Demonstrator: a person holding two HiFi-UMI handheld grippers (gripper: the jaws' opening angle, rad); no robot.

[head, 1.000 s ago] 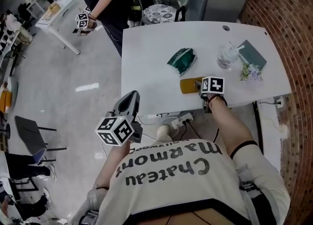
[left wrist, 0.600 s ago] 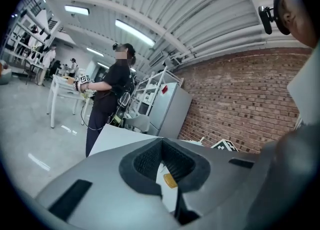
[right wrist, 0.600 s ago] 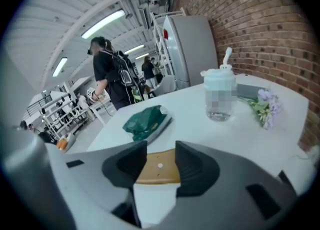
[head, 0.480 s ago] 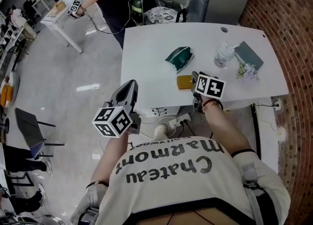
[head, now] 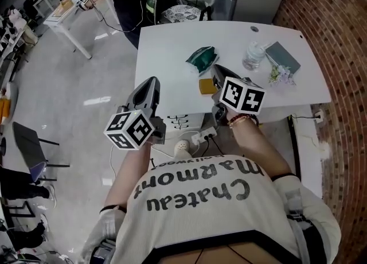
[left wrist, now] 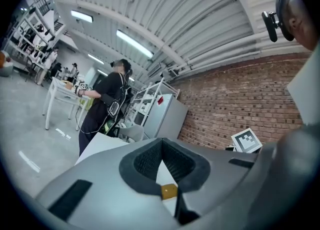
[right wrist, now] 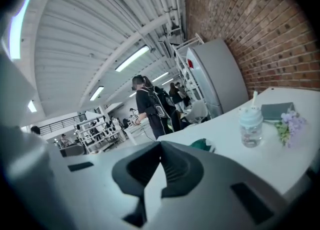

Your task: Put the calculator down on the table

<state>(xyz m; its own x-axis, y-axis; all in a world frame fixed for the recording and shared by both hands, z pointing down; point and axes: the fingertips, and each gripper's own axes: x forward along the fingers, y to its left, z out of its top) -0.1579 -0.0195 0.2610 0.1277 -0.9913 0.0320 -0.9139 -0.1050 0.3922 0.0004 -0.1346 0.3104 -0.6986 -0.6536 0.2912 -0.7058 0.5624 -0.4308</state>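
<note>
White surface [head: 172, 45] is carrying the calculator [head: 206, 86], so placement is reading as complete. At its 1 o'clock, the right gripper [head: 216, 72] is just closing its fingers on nothing. The left gripper [head: 152, 82] is holding its fingers together, empty.

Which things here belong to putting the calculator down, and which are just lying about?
Job:
- yellow calculator, already lying on the white table
- right gripper, jaws just closed, empty
- left gripper, shut, empty

Lying about:
- green pouch
- clear bottle
- dark notebook
- flower sprig
</note>
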